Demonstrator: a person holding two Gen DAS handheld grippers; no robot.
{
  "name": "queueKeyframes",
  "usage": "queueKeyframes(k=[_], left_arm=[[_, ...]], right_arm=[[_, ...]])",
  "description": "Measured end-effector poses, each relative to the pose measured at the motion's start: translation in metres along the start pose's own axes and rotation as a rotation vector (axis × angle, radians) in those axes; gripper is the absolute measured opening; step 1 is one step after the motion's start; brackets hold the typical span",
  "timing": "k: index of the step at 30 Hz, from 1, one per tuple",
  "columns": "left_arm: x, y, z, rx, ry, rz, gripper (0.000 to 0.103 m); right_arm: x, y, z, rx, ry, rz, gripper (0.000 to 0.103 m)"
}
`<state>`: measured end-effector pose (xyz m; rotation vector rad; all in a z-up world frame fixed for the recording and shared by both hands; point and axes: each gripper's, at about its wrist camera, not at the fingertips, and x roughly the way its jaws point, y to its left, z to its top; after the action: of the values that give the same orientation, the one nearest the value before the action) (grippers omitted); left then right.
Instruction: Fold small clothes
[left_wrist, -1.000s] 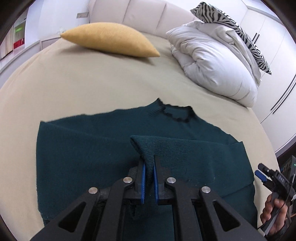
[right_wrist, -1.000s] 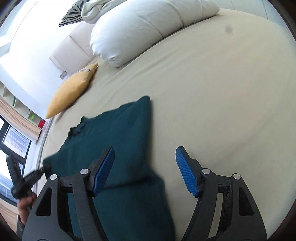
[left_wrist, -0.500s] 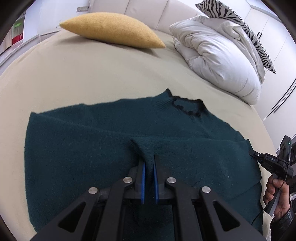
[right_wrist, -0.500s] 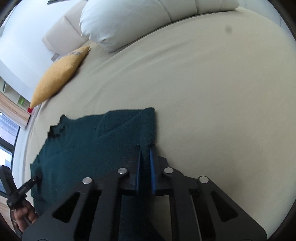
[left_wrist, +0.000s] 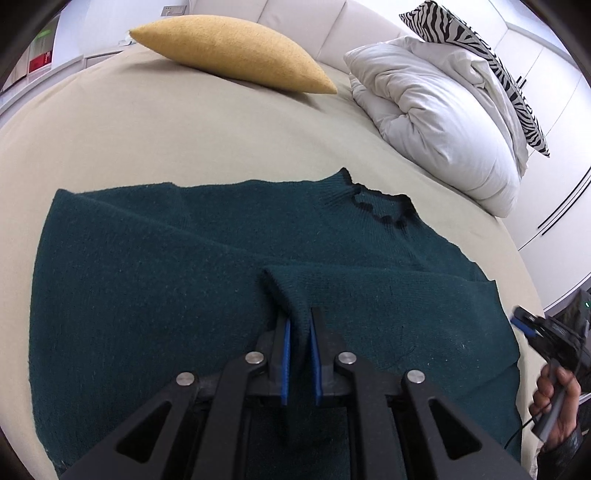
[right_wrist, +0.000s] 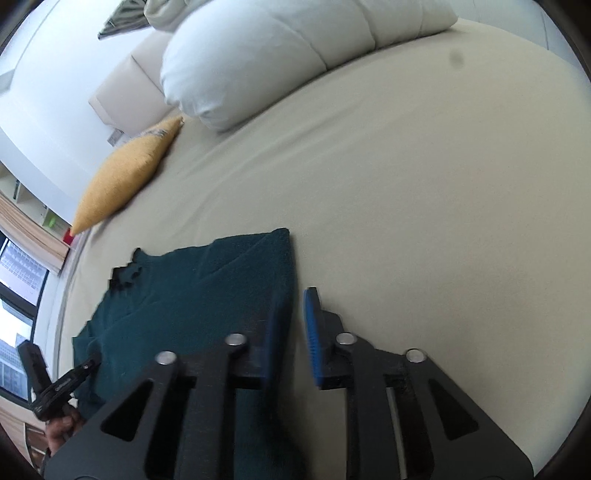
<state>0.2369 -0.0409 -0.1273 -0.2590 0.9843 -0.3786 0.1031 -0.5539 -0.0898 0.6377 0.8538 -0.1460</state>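
- The dark teal knitted sweater with a black scalloped collar (left_wrist: 207, 280) lies spread flat on the beige bed (left_wrist: 184, 133), directly ahead of and beneath the left gripper (left_wrist: 298, 360)
- The left gripper is clamped on a raised pinch of the knit: a ribbed fold, probably a sleeve cuff, rises between its blue pads and runs forward from them
- The right gripper (right_wrist: 290, 332) stands with its jaws slightly apart, a narrow gap between the blue pads and nothing clearly held; the sweater's side edge (right_wrist: 284, 266) lies just ahead of it and under its left finger, bare sheet to its right
- In the left wrist view the right gripper (left_wrist: 532, 325) shows at the far right, beside the sweater's edge
- The knit looks soft, thick and limp: it will drape and sag from any single hold, stretch if dragged, and cling to the sheet rather than slide
- Best holds, in my judgement, are the firmer ribbed parts, cuff, hem and shoulder seam, taken at two spaced points so the fold line stays straight
- A yellow lens-shaped cushion (left_wrist: 229, 51) and a white bunched duvet (left_wrist: 439, 122) lie well beyond the left gripper, clear of the garment
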Motion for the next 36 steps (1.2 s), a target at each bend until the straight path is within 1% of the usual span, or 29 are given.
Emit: queueKeyframes(k=[2, 3, 5, 7, 9, 10, 11, 12, 16, 18, 19, 21, 22, 25, 26, 28, 29, 31, 32, 33, 34, 35, 36], left_arm=[[0.001, 0.0, 0.0, 0.003, -0.001, 0.002, 0.012], [0.001, 0.0, 0.0, 0.003, -0.001, 0.003, 0.012], [0.001, -0.001, 0.0, 0.004, 0.001, 0.004, 0.012], [0.001, -0.001, 0.0, 0.002, 0.003, 0.007, 0.012], [0.0, -0.001, 0.0, -0.001, 0.005, 0.006, 0.012], [-0.001, -0.001, 0.0, -0.004, 0.005, 0.005, 0.012], [-0.001, -0.001, -0.001, -0.008, 0.006, 0.004, 0.012], [-0.002, -0.002, 0.0, -0.011, 0.005, 0.003, 0.012], [-0.009, -0.005, -0.003, -0.035, -0.019, -0.023, 0.012], [-0.005, -0.006, -0.006, -0.033, -0.02, -0.016, 0.012], [0.0, -0.005, -0.008, -0.027, -0.019, -0.009, 0.012], [0.005, -0.001, -0.009, -0.032, -0.03, -0.022, 0.013], [0.005, 0.001, -0.008, -0.035, -0.029, -0.031, 0.013], [0.003, 0.003, -0.004, -0.039, -0.021, -0.047, 0.013], [0.0, 0.005, -0.003, -0.045, -0.017, -0.053, 0.014], [-0.015, 0.01, 0.001, -0.05, -0.042, -0.024, 0.018], [-0.022, 0.014, 0.002, -0.052, -0.061, -0.006, 0.023], [-0.04, 0.027, 0.003, -0.083, -0.107, 0.039, 0.025], [-0.048, 0.032, 0.004, -0.099, -0.124, 0.047, 0.025], [-0.053, 0.034, 0.005, -0.105, -0.137, 0.05, 0.025], [-0.057, 0.029, 0.005, -0.091, -0.151, 0.046, 0.025], [-0.059, 0.021, 0.006, -0.06, -0.156, 0.044, 0.025], [-0.056, 0.005, 0.006, -0.005, -0.156, 0.042, 0.025]], right_arm=[[-0.015, 0.004, -0.014, -0.007, 0.014, -0.014, 0.065], [-0.018, 0.007, -0.021, -0.016, 0.018, -0.008, 0.066], [-0.016, 0.016, -0.035, -0.057, 0.069, -0.003, 0.066], [-0.008, 0.024, -0.049, -0.128, 0.123, -0.031, 0.057], [-0.002, 0.034, -0.057, -0.229, 0.123, -0.105, 0.028], [-0.001, 0.036, -0.058, -0.243, 0.125, -0.111, 0.022], [-0.002, 0.035, -0.056, -0.227, 0.127, -0.1, 0.015], [-0.004, 0.032, -0.053, -0.208, 0.125, -0.093, 0.012], [-0.015, 0.021, -0.046, -0.139, 0.086, -0.053, 0.009], [-0.021, 0.015, -0.044, -0.117, 0.068, -0.043, 0.009], [-0.017, 0.01, -0.046, -0.107, 0.077, -0.037, 0.009], [0.0, 0.002, -0.054, -0.094, 0.107, -0.025, 0.009], [0.003, -0.001, -0.057, -0.111, 0.087, -0.01, 0.009], [-0.002, -0.006, -0.059, -0.091, 0.058, 0.035, 0.01], [-0.005, -0.005, -0.058, -0.095, 0.069, 0.037, 0.014], [-0.016, -0.003, -0.053, -0.077, 0.079, 0.007, 0.019], [-0.025, -0.001, -0.048, -0.07, 0.062, -0.008, 0.02], [-0.049, 0.009, -0.035, -0.088, -0.017, -0.048, 0.02], [-0.057, 0.015, -0.031, -0.096, -0.045, -0.036, 0.02], [-0.062, 0.022, -0.028, -0.105, -0.059, 0.001, 0.02], [-0.06, 0.032, -0.026, -0.118, -0.054, 0.045, 0.02], [-0.055, 0.039, -0.025, -0.13, -0.041, 0.074, 0.02], [-0.045, 0.046, -0.027, -0.144, -0.021, 0.097, 0.02]])
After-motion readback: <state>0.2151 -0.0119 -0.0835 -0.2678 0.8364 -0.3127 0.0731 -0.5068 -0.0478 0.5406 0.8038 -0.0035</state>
